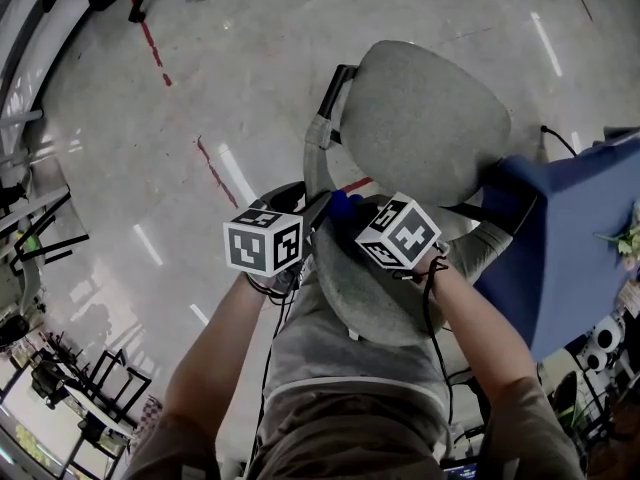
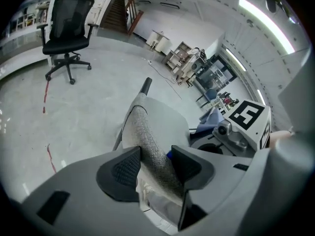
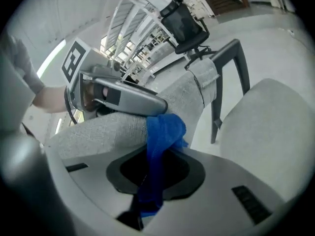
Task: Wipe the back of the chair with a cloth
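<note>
1. Polished grey floor [image 1: 200, 88] with red tape marks fills my head view. A black office chair [image 2: 69, 23] stands well off in the left gripper view.
2. I see the grey upholstered chair [image 1: 425, 118] directly below, its backrest [image 1: 370, 298] on the side nearest the person.
3. My left gripper [image 2: 156, 163] straddles the backrest's top edge. Both pads lie against the fabric, so the claw is clamped on it.
4. My right gripper [image 3: 157, 173] is pressed together on the blue cloth [image 3: 162, 132], pinching it. The bunched free end sits against the backrest's top edge, just beside the other gripper's body.
5. From the head view, the two marker cubes sit side by side over the backrest, with a bit of blue between them.
6. A blue drape [image 1: 570, 238] hangs just beside the chair.
</note>
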`<act>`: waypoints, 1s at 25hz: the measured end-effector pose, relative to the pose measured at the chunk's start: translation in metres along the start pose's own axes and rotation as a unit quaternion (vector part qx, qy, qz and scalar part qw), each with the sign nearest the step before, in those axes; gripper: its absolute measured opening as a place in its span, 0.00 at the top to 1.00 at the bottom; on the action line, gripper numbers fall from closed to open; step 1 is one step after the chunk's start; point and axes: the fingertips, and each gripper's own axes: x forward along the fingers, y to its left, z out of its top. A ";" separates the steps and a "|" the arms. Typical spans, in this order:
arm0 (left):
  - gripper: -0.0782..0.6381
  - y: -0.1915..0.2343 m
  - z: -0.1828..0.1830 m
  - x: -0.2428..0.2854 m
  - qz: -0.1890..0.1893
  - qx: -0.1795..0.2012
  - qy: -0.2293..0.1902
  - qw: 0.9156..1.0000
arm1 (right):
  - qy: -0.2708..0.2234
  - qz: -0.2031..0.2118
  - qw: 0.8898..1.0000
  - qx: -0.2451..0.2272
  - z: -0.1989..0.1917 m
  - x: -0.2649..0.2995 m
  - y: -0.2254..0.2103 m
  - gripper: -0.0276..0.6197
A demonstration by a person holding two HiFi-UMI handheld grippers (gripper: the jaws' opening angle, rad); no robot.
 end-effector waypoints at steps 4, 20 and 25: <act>0.59 -0.001 -0.001 0.000 0.005 0.015 0.004 1.000 | 0.031 0.045 0.998 0.042 -0.055 -0.012 0.015 0.84; 0.59 0.002 0.000 0.001 0.005 0.015 0.010 1.000 | 0.312 -0.123 0.942 -0.017 -0.221 -0.162 -0.063 0.84; 0.59 0.001 0.000 0.002 0.007 0.017 0.014 1.000 | 0.257 -0.041 0.966 -0.006 -0.197 -0.099 -0.021 0.84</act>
